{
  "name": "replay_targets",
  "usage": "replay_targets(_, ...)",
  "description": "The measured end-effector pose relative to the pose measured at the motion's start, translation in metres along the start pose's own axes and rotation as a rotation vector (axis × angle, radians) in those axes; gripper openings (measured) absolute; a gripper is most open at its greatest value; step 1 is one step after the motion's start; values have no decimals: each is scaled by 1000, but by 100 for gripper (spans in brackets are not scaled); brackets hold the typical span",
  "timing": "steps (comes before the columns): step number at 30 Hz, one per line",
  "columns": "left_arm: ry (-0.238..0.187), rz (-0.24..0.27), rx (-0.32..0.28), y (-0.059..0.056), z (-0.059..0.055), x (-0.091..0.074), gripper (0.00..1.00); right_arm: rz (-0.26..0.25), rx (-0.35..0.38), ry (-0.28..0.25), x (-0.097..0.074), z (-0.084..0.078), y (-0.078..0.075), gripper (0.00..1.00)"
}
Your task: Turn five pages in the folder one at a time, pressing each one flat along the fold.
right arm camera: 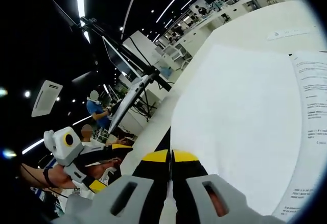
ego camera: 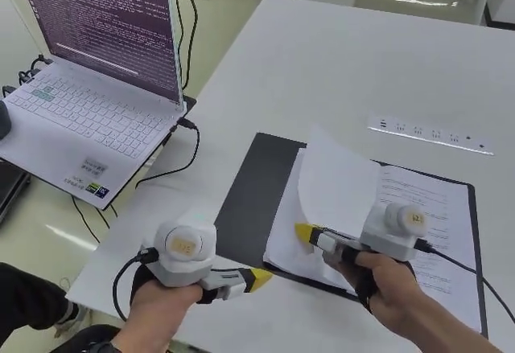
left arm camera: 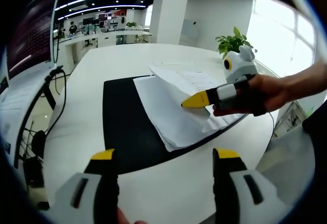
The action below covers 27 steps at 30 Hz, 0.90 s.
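One page [ego camera: 338, 182] stands lifted in a curve over the open black folder [ego camera: 248, 200], which lies on the white table [ego camera: 322, 63] close to its near edge. The right gripper [ego camera: 306, 232], held in the person's right hand [ego camera: 394, 282], is clenched on the sheet's lower left edge. In the right gripper view the two yellow-tipped jaws sit tight together w/ the page's thin edge caught btwn them. The blank white sheet spreads up and away from the tips, and a printed sheet [right arm camera: 312, 96] lies beyond it at right. In the head view the lifted page arcs over a stack of white pages [ego camera: 282, 250] on the folder's left half, just under the right gripper's tips, and printed pages lie flat on the right half. The left gripper [ego camera: 261, 278], in the person's left hand [ego camera: 161, 303], is low over bare table at the near edge, just off the folder's near left corner; whether it touches the table can't be told. Its jaws are released and spread wide, w/ nothing btwn them. In the left gripper view the folder's black cover and the pages lie ahead of those parted jaws, apart from the tips, and the right gripper comes in from the right w/ its yellow tip over the white pages. An open laptop [ego camera: 88, 88] sits beside the table's left edge, and a white power strip [ego camera: 430, 134] lies farther back toward the right edge.
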<state>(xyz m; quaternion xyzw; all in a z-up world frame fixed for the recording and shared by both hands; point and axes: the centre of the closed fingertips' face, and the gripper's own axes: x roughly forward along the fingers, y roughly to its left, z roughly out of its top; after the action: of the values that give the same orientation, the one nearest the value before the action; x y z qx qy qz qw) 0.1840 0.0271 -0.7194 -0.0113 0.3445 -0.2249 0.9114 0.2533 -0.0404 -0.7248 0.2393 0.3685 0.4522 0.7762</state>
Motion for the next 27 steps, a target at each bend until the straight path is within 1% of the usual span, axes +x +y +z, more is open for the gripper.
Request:
replay_targets(5,5,-3,-6,-1,-2,0,76,-2,21,7,4,-4,-4,0)
replay_targets(8,9,-3,-8,-1,-4,1,75,-7,27,17,6,-6,-5,0)
replay_targets(10,20,-3,-4,0,-7,1,75,-13,22,21,7,-7,-7,0)
replay_targets(15,24,-2,-12,3,-10,2,75,-13,29,38,14,-11,-9,2)
replay_targets(23,26,7,-27,4,-12,1,75,-27,55,47,20,-17,-15,3)
replay_targets(25,26,10,-32,4,-12,0,75,-29,66,52,21,-20,-16,4)
replay_targets(27,25,14,-35,4,-12,-1,75,-32,65,68,23,-23,-16,7)
